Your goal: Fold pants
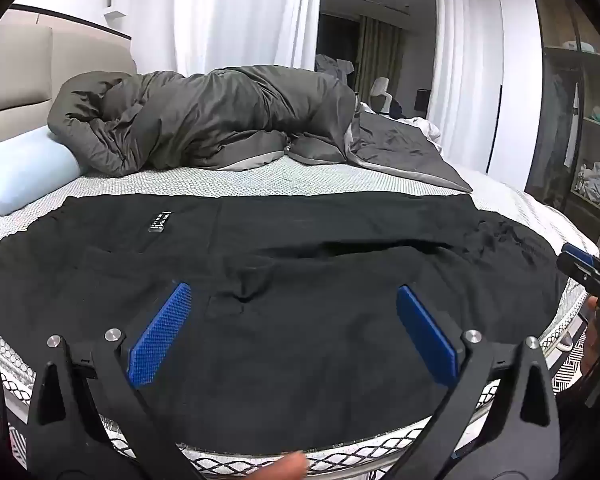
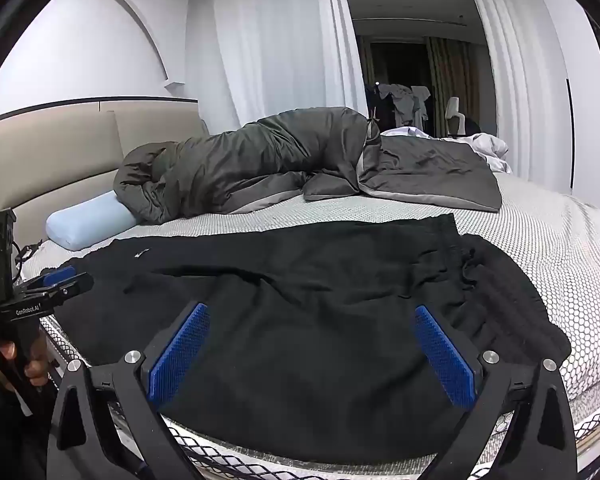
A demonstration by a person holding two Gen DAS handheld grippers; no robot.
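Note:
Black pants (image 1: pixel 300 264) lie spread flat across the near side of the bed, with a small label (image 1: pixel 160 222) at the left and the gathered waistband at the right (image 2: pixel 496 292). My left gripper (image 1: pixel 292 300) is open and empty, hovering just above the pants near the bed's front edge. My right gripper (image 2: pixel 312 320) is open and empty too, above the pants further right. Each gripper shows at the edge of the other's view: the right one in the left wrist view (image 1: pixel 584 268), the left one in the right wrist view (image 2: pixel 60 280).
A dark grey duvet (image 1: pixel 204 120) is bunched along the far side of the bed. A light blue bolster pillow (image 1: pixel 16 176) lies by the beige headboard (image 1: pixel 16 80) at the left. The patterned mattress (image 2: pixel 560 248) shows at the right. Open shelves (image 1: pixel 580 140) stand far right.

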